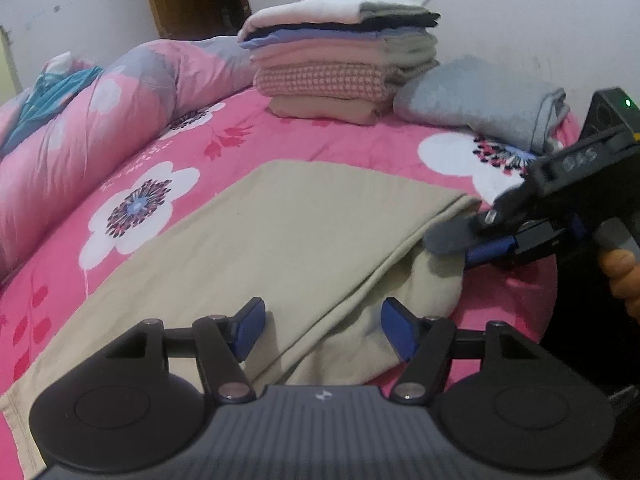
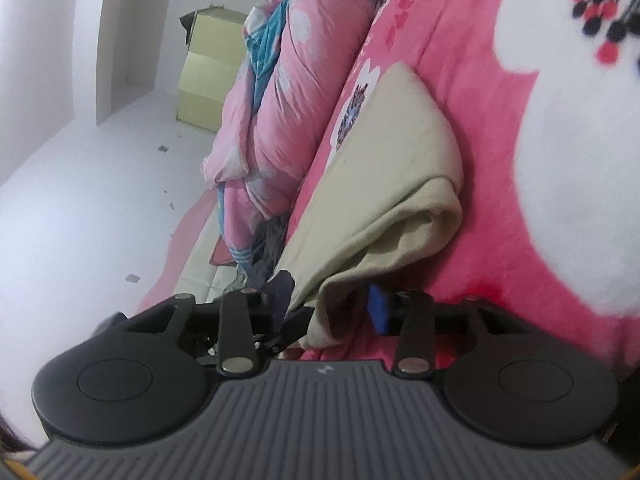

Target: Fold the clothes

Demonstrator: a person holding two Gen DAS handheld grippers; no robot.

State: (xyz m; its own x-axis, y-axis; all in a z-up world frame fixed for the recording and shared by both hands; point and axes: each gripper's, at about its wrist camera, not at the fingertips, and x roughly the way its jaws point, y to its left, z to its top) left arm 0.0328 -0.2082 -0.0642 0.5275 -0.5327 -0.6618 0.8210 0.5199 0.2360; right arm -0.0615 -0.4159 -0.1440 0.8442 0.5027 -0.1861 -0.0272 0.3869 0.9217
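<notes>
The beige garment [image 1: 248, 248] lies folded flat on the pink flowered bedsheet [image 1: 328, 136]; the left gripper [image 1: 322, 330] hovers just above its near folded edge, jaws spread apart, nothing between them; the right gripper [image 2: 332, 312] sits at the garment's right corner, cloth lying between its slightly parted fingers, though whether the pads press it I cannot tell; a stack of folded clothes [image 1: 340, 52] stands farther back; pale characters on the right gripper's body are too blurred to read.

Matt beige cloth garment [image 1: 280, 232]; fleecy bedsheet [image 1: 360, 140]
</notes>
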